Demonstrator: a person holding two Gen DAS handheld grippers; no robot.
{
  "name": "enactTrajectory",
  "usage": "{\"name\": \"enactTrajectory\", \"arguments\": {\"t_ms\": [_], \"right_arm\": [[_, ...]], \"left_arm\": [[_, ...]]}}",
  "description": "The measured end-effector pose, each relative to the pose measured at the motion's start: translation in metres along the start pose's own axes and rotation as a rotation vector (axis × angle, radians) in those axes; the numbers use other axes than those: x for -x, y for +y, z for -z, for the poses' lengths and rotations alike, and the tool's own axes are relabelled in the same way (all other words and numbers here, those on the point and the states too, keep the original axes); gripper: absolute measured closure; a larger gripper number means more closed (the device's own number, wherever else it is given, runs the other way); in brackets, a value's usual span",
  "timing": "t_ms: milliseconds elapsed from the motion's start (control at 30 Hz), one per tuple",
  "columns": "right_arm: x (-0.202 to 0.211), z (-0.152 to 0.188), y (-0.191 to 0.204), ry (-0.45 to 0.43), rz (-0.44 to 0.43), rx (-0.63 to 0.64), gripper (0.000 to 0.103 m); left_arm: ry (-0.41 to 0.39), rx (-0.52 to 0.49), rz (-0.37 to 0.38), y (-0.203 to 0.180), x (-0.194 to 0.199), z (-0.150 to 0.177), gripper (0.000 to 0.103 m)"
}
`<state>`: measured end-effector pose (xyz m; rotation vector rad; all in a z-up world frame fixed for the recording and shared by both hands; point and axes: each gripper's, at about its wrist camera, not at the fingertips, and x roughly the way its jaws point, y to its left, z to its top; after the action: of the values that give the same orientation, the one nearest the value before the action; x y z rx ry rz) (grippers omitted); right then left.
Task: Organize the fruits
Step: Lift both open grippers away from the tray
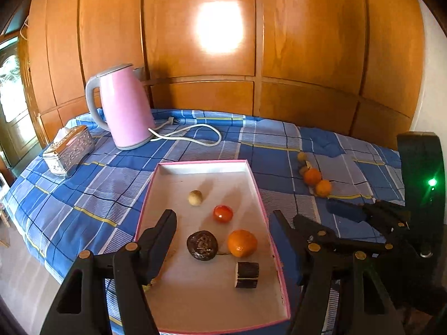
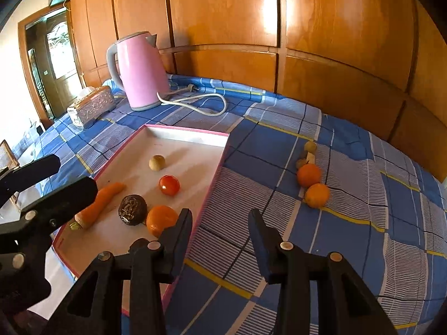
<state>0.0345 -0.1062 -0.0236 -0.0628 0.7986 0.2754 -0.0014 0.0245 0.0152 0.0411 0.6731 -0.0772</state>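
Note:
A pink-rimmed white box [image 1: 206, 169] [image 2: 190, 135] lies on the blue checked cloth. It holds a beige ball fruit [image 1: 195, 197] [image 2: 157, 162], a tomato [image 1: 223, 213] [image 2: 169, 185], a dark wrinkled fruit [image 1: 202, 244] [image 2: 132, 209], an orange [image 1: 242, 243] [image 2: 161, 220], a dark cut piece [image 1: 247, 275] and a carrot [image 2: 99, 204]. Two oranges [image 1: 317, 182] [image 2: 312, 184] and small pale fruits [image 2: 310, 147] lie on the cloth to the right. My left gripper [image 1: 223, 220] is open and empty above the box. My right gripper [image 2: 220, 219] is open and empty at the box's right edge.
A pink kettle [image 1: 123, 106] [image 2: 139, 72] with a white cord [image 1: 192, 134] stands at the back left. A silver tissue box [image 1: 68, 148] [image 2: 90, 106] sits beside it. A wooden panel wall [image 1: 251, 42] runs behind the table. The right gripper also shows in the left wrist view [image 1: 363, 217].

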Motion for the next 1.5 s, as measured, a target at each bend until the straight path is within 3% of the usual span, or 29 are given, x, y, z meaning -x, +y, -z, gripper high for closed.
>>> {"name": "enactTrajectory", "arguments": {"t_ms": [33,67,400,767,1500], "right_arm": [[0.001,0.001,-0.001,0.0,-0.005,-0.004,0.045],[0.001,0.001,-0.003,0.0,-0.01,-0.007,0.043],[0.014,0.006,-0.011,-0.038,0.102,-0.001,0.043],[0.024,0.005,-0.043,-0.047,0.24,-0.104,0.043],[0.03,0.013,-0.071,-0.066,0.273,-0.15,0.043]], "left_arm": [[0.001,-0.005,0.002,-0.002,0.0,0.0,0.034],[0.003,-0.007,0.006,-0.004,-0.001,0.0,0.034],[0.015,-0.006,0.026,-0.012,-0.004,0.001,0.031],[0.045,-0.011,0.016,-0.02,-0.008,0.003,0.031],[0.08,-0.091,0.032,-0.055,-0.022,0.0,0.031]]}}
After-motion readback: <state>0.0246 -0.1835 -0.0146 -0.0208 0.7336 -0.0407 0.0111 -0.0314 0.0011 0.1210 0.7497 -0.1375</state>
